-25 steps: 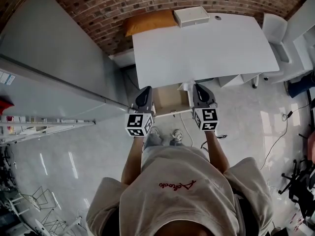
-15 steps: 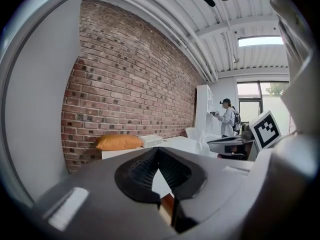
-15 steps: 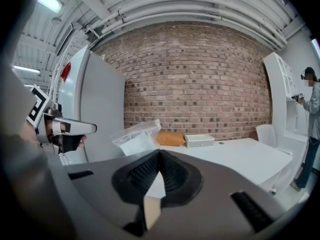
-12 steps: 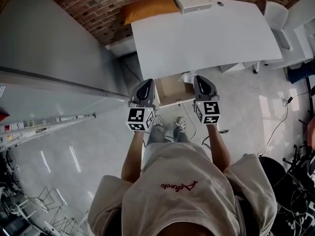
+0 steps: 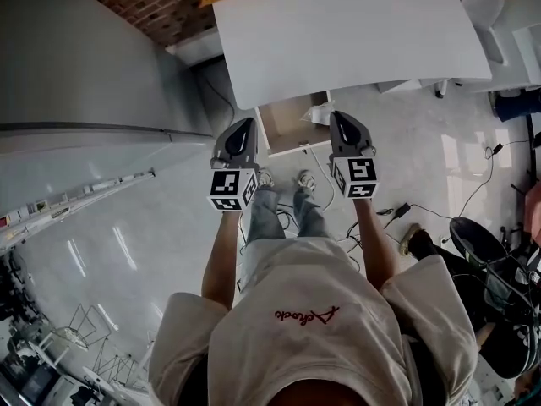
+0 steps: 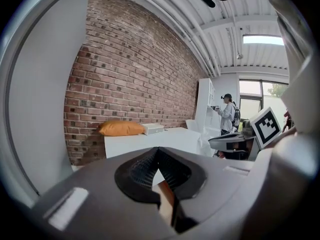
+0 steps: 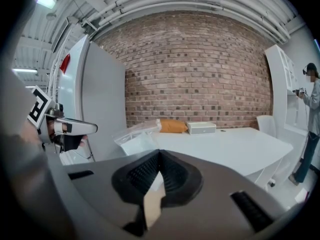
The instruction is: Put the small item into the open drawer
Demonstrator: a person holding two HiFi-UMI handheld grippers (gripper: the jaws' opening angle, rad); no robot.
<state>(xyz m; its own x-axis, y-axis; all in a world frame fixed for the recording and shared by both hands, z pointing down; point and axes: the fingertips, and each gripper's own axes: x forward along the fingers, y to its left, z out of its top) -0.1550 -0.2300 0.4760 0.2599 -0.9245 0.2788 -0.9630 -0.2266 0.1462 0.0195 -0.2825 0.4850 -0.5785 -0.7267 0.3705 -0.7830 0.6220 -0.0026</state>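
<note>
Table [image 5: 355,32] has slid further ahead in the last second; open drawer [image 5: 287,127] now shows fully between my left tongs [image 6: 159,150] and right tongs [image 7: 159,153]. Right stay clamped on the bag [image 7: 134,138], over the drawer's right corner. Left closed, empty. I'd say drop is close.

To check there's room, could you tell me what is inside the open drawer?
In the head view the open drawer shows a bare brown floor. Its back is hidden under the white table, and the clear bag in the right gripper covers one corner.
</note>
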